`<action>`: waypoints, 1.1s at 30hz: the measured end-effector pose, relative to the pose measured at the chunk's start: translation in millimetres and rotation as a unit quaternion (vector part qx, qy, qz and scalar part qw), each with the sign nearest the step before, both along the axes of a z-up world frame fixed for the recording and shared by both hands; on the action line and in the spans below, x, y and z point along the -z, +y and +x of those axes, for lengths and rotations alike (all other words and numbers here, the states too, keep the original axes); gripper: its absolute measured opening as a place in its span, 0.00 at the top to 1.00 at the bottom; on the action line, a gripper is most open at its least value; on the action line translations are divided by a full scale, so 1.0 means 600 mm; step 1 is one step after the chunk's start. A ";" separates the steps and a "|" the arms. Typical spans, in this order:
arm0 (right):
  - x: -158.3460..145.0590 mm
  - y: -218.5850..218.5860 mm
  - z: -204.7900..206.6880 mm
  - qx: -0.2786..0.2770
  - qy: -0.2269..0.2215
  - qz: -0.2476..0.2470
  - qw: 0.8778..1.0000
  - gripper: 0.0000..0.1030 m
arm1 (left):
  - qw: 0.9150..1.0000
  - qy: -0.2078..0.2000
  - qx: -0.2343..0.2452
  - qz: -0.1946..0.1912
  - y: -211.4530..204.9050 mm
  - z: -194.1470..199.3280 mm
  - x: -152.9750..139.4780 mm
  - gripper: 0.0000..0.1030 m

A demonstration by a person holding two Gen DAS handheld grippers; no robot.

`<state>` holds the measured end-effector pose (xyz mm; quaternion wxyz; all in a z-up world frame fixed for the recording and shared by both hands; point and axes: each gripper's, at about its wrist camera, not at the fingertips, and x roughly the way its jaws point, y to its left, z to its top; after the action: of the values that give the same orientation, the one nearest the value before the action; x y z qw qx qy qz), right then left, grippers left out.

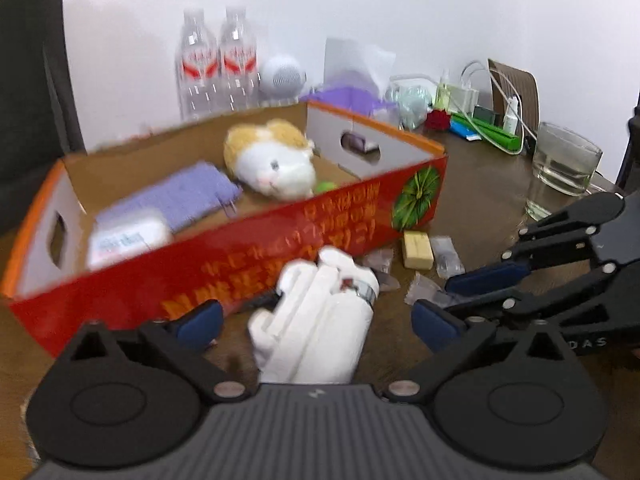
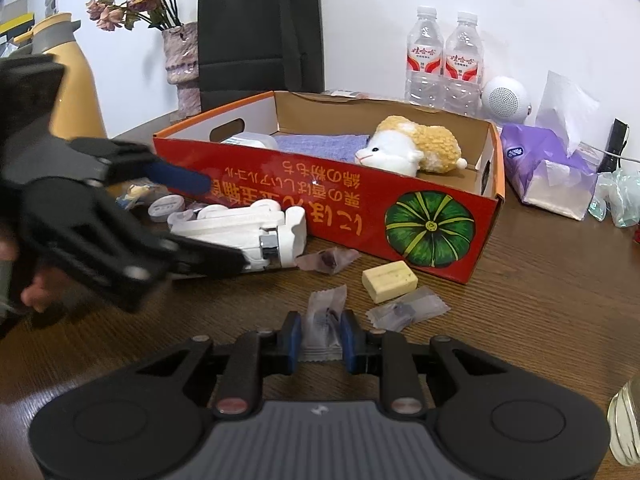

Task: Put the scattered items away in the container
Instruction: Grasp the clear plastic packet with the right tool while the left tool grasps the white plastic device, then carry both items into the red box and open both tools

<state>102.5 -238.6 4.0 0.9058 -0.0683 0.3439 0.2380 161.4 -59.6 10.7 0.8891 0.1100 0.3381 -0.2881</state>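
Red cardboard box [image 2: 360, 216], rectangular, open-topped

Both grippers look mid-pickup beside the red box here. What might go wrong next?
1. The left gripper straddles the bulky white folding gadget without visibly pressing it; the uneven shape might twist or slip as the fingers close.
2. The right gripper pinches a thin translucent wrapped candy; that crinkly wrapper could slide out during the lift.
3. The grippers work close together near the red box, so they may collide.
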 end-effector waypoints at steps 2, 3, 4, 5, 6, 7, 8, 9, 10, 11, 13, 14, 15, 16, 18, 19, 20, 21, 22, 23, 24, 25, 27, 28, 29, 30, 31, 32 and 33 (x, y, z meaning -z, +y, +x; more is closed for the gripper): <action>0.000 0.000 0.000 -0.001 0.001 0.000 1.000 0.80 | 1.000 0.000 0.005 0.019 0.002 -0.015 -0.003 0.43; 0.000 0.000 -0.001 -0.001 0.001 0.000 1.000 0.80 | 1.000 0.008 0.009 0.024 0.002 -0.024 -0.006 0.46; 0.000 -0.001 -0.001 0.000 0.002 0.000 1.000 0.80 | 0.999 0.010 0.014 0.029 0.001 -0.031 -0.009 0.44; -0.001 0.000 -0.001 0.001 0.002 -0.001 1.000 0.80 | 0.999 0.003 0.012 0.034 -0.004 -0.035 -0.010 0.42; -0.001 0.001 -0.001 0.003 0.001 -0.004 1.000 0.80 | 0.999 -0.008 0.002 0.035 -0.010 -0.034 -0.010 0.26; -0.001 0.002 -0.002 0.004 -0.001 -0.006 1.000 0.80 | 0.999 -0.014 -0.005 0.031 -0.016 -0.028 -0.008 0.10; -0.001 0.003 -0.003 0.005 -0.003 -0.009 1.000 0.80 | 1.000 -0.010 -0.010 0.024 -0.020 -0.020 -0.004 0.10; 0.000 0.004 -0.004 0.006 -0.004 -0.011 1.000 0.80 | 1.000 0.006 -0.013 0.015 -0.021 -0.010 0.000 0.30; 0.000 0.004 -0.004 0.005 -0.004 -0.011 1.000 0.80 | 1.000 0.007 -0.019 0.008 -0.021 -0.006 0.002 0.46; 0.000 0.003 -0.004 0.004 -0.003 -0.009 1.000 0.80 | 1.000 0.005 -0.024 0.008 -0.022 -0.008 0.001 0.47; 0.001 0.001 -0.004 0.003 -0.001 -0.003 1.000 0.81 | 0.999 0.004 -0.032 0.015 -0.022 -0.019 -0.002 0.47; 0.001 0.002 -0.005 0.002 -0.003 -0.004 1.000 0.82 | 0.999 0.005 -0.042 0.015 -0.021 -0.026 -0.003 0.47; 0.001 0.005 -0.007 0.000 -0.006 -0.008 1.000 0.82 | 0.998 0.002 -0.053 0.017 -0.022 -0.036 -0.005 0.47; 0.001 0.009 -0.009 -0.002 -0.008 -0.010 1.000 0.83 | 0.998 -0.004 -0.063 0.019 -0.022 -0.047 -0.008 0.47; 0.000 0.019 -0.017 -0.010 -0.016 -0.013 1.000 0.83 | 0.996 -0.013 -0.089 0.011 -0.017 -0.069 -0.020 0.47; -0.003 0.022 -0.022 -0.012 -0.024 -0.012 1.000 0.83 | 0.994 -0.018 -0.106 0.002 -0.012 -0.083 -0.030 0.47; -0.008 0.024 -0.028 -0.011 -0.033 -0.010 0.999 0.83 | 0.992 -0.025 -0.123 -0.005 -0.007 -0.098 -0.041 0.47; -0.015 0.025 -0.036 -0.008 -0.043 -0.005 0.999 0.83 | 0.989 -0.039 -0.140 -0.007 -0.002 -0.118 -0.054 0.47; -0.023 0.022 -0.043 -0.004 -0.053 0.002 0.999 0.83 | 0.986 -0.057 -0.157 -0.009 0.002 -0.142 -0.065 0.47; -0.032 0.019 -0.053 0.005 -0.065 0.011 0.998 0.83 | 0.982 -0.074 -0.174 -0.010 0.006 -0.169 -0.075 0.47; -0.043 0.016 -0.068 0.021 -0.079 0.017 0.997 0.83 | 0.977 -0.089 -0.192 -0.012 0.012 -0.199 -0.083 0.47; -0.055 0.015 -0.089 0.041 -0.097 0.017 0.994 0.83 | 0.973 -0.098 -0.208 -0.016 0.017 -0.230 -0.088 0.47; -0.075 0.011 -0.140 0.069 -0.129 0.026 0.989 0.83 | 0.968 -0.104 -0.226 -0.026 0.026 -0.291 -0.090 0.47; -0.082 0.006 -0.172 0.084 -0.137 0.042 0.986 0.83 | 0.966 -0.106 -0.232 -0.034 0.029 -0.323 -0.089 0.47; -0.086 0.001 -0.204 0.097 -0.141 0.062 0.983 0.83 | 0.965 -0.108 -0.237 -0.039 0.032 -0.352 -0.084 0.47; -0.086 -0.002 -0.232 0.105 -0.140 0.079 0.981 0.83 | 0.964 -0.108 -0.240 -0.039 0.033 -0.381 -0.079 0.47; -0.082 -0.001 -0.263 0.114 -0.135 0.091 0.980 0.83 | 0.964 -0.108 -0.241 -0.040 0.035 -0.403 -0.074 0.47; -0.076 0.003 -0.289 0.119 -0.130 0.097 0.980 0.83 | 0.964 -0.104 -0.241 -0.044 0.039 -0.420 -0.071 0.47; -0.069 0.008 -0.315 0.120 -0.127 0.100 0.980 0.83 | 0.964 -0.098 -0.243 -0.048 0.044 -0.434 -0.069 0.47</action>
<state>-86.2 -233.6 45.4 0.9663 0.0349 0.2059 0.1507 -98.9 -33.5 51.8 0.9654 0.0094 0.2516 -0.0674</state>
